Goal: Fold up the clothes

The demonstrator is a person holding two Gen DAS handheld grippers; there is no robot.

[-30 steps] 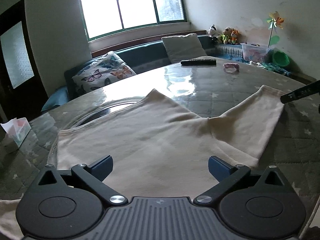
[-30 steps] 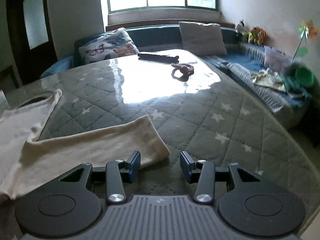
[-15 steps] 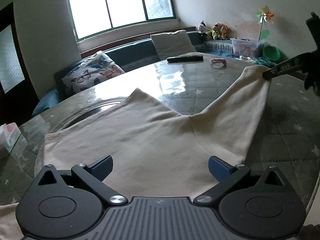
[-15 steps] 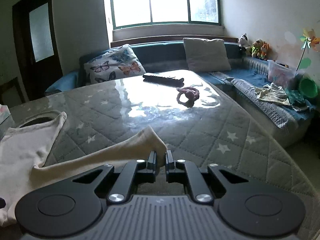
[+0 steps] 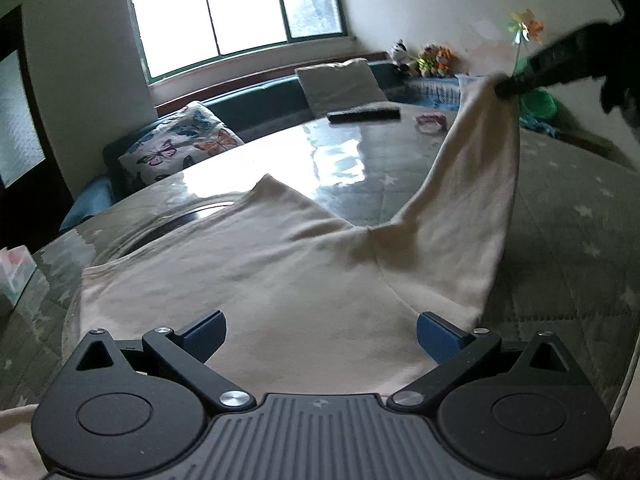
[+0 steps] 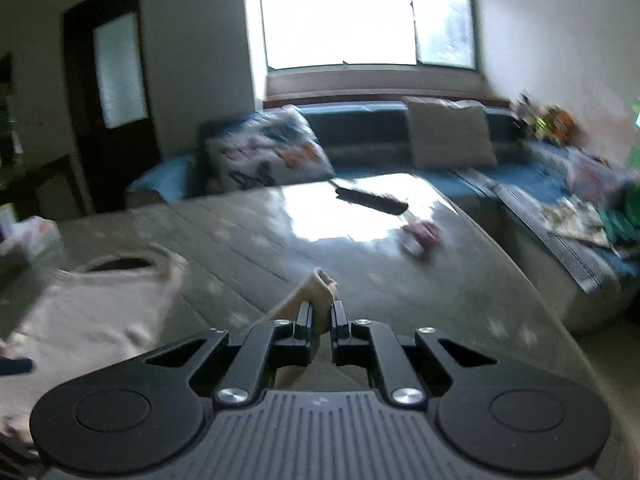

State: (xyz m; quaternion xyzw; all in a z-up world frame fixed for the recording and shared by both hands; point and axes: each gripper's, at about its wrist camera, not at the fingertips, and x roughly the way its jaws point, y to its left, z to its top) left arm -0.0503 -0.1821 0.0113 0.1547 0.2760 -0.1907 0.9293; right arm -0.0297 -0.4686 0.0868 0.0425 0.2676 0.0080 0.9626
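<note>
A cream long-sleeved top (image 5: 248, 276) of soft, slightly nubby knit lies spread on the round surface (image 5: 568, 216), which is covered in a grey quilted cloth with pale stars under a glossy clear sheet that throws back the window light. The body of the garment rests flat, its scooped neckline toward the far left, a few shallow creases running across it. One sleeve (image 5: 472, 184) rises off the surface in a taut, tapering band, up and to the right.

The right claw (image 6: 321, 312) is pinched tight on the cuff of that sleeve, a small fold of cream fabric poking out past its black fingertips; from the left camera it shows as a dark bar at the sleeve's raised end. The left claw (image 5: 320, 330) hangs low over the near hem of the top, its blue-padded fingers (image 5: 204, 330) spread wide with cloth showing between them, gripping nothing.

Farther back on the surface lie a black remote (image 5: 364, 114) and a small pink object (image 5: 430, 122), well apart from the garment. The right view is motion-blurred.
</note>
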